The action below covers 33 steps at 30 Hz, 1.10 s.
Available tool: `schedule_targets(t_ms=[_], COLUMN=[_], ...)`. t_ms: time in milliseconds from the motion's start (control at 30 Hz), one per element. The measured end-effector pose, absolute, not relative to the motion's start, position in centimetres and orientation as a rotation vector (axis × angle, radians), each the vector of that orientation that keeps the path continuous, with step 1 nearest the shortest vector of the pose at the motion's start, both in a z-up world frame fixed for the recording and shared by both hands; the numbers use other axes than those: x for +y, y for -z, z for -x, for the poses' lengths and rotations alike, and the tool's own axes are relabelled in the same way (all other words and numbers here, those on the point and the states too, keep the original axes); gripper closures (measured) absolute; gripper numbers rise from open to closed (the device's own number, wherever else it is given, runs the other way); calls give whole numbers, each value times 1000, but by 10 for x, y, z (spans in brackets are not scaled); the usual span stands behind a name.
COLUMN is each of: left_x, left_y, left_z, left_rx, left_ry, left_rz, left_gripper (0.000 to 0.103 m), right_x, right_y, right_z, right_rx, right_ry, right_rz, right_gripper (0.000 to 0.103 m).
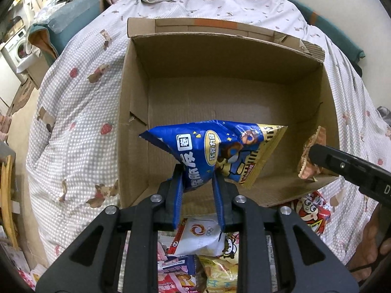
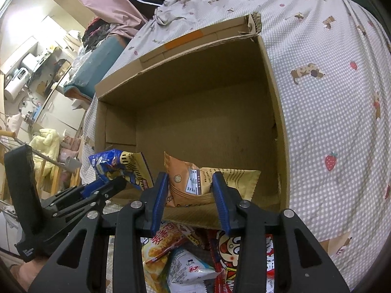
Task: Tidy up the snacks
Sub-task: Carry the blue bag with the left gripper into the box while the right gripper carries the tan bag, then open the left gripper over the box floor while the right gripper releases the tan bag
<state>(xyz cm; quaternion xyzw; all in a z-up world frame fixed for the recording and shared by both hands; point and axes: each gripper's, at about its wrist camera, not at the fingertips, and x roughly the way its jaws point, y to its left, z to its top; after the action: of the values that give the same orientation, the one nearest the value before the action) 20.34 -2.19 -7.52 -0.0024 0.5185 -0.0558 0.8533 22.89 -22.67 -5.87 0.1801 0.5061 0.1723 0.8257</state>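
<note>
An open cardboard box (image 1: 136, 97) (image 2: 278, 112) lies on a checked bedspread, with nothing on its floor. My left gripper (image 1: 196, 173) is shut on a blue snack bag (image 1: 217, 151) and holds it above the box's near part; the bag also shows in the right wrist view (image 2: 117, 168). My right gripper (image 2: 190, 183) is shut on an orange snack bag (image 2: 195, 185) above the box's near edge; that bag shows at the right in the left wrist view (image 1: 312, 156).
A pile of loose snack packets (image 1: 202, 249) (image 2: 195, 263) lies on the bedspread (image 1: 78, 112) in front of the box, including a red packet (image 1: 315, 207). Cluttered furniture and a washing machine (image 1: 17, 51) stand at the left.
</note>
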Motion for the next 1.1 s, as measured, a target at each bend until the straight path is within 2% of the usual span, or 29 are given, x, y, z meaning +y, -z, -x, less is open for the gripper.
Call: schedule_targets(t_ms=[567,600,633,667,700,867,1000,1100], left_x=[-24,-23,-23,-22,-22,-22,-19,-17], left_y=[71,70,69,68,67,66,67,66], left_z=[-199,-199,-198,-198,-197,-198,-200,-200], left_rx=[1063,1063,1062,1056,1049,1043,1052,1055], left_ry=[116,119,119,115,112,94,91,98], left_rz=[-5,1,4,7,9,-14,10,25], left_gripper=[81,75,69,56,48,27,24,24], right_x=[-226,-225,-226,-227,-228,-232,-235,-235], right_y=[54,53,52,50,48,42,43,42], right_z=[-228,-228,-227,-227,-226,-225,-223,-224], right_rx=[1052,1048,1040,1028,1015,983,980,979], right_ry=[-397,-398,-395,-391,-392,-391,-369,-363], right_rz=[-390,-389,-390,-397,-403,-406,-404,-402], right_gripper=[59,49,36,30,23,17,5,3])
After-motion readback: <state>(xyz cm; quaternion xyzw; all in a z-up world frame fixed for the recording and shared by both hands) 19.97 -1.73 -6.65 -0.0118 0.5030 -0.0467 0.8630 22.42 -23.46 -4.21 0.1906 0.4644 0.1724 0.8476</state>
